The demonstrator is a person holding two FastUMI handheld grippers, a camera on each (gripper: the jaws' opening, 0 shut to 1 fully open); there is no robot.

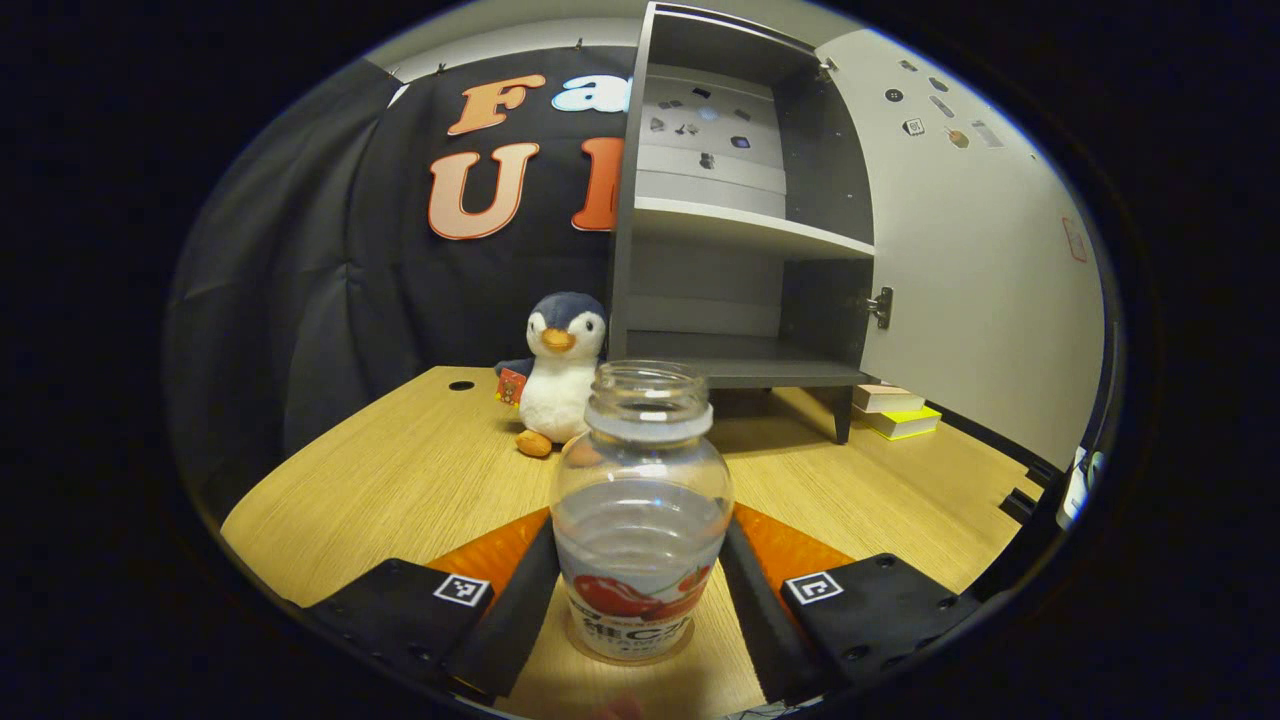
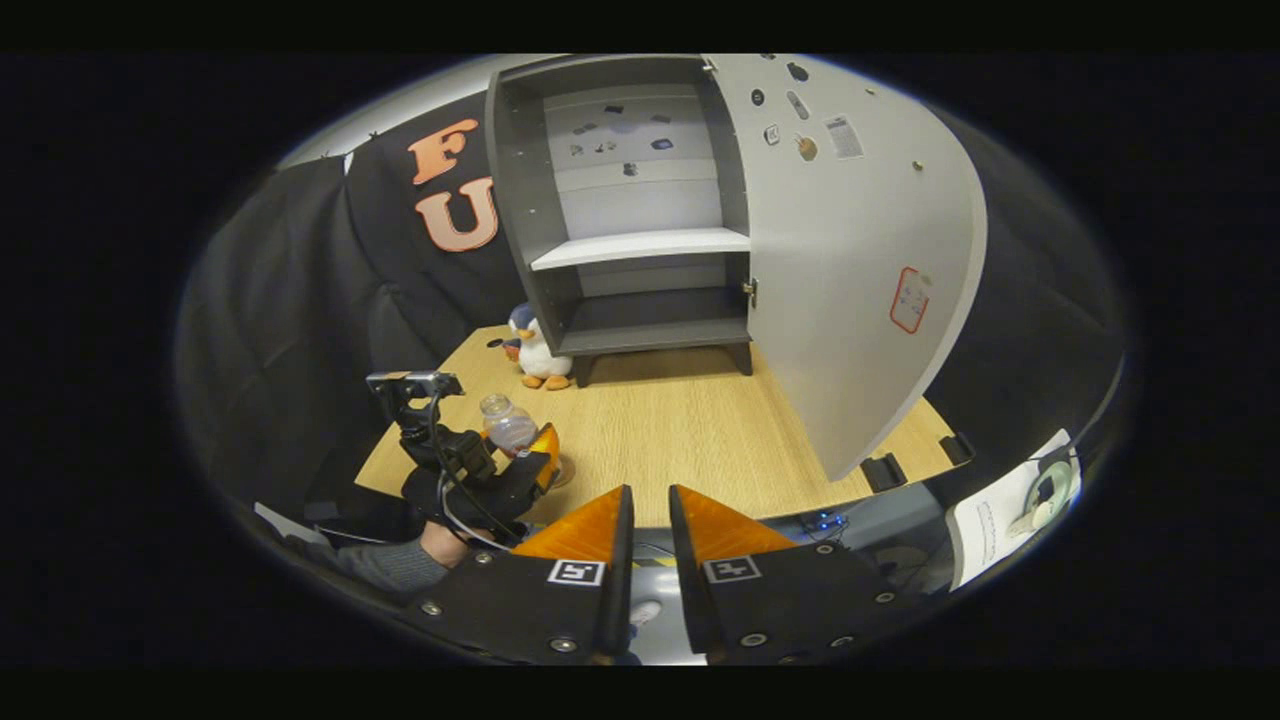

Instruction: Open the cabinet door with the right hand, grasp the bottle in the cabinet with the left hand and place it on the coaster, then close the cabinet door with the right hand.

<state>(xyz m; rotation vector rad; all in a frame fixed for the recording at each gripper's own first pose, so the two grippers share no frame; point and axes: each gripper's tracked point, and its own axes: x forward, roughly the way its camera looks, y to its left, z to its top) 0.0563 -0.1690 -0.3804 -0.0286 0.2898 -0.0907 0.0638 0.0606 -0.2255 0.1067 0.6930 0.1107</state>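
I have the bottle (image 1: 640, 510) between my left gripper's (image 1: 640, 600) fingers, low over the near part of the table (image 1: 400, 480). Both pads sit against its sides, so it reads as gripped. Its base looks to rest on a thin clear disc, which I take for the coaster (image 1: 640, 655) (I can't be sure of contact). In the right gripper view the bottle (image 2: 508, 425) stands near the table's near-left edge, well apart from the cabinet (image 2: 640, 200).

To finish this step well I'd settle it flat and centred, then part the fingers slowly and draw straight back so neither pad tips it; it is open-topped.

My right gripper (image 2: 645, 560) hangs near and empty, fingers only a slit apart. The door (image 2: 850, 250) stands wide open, waiting.
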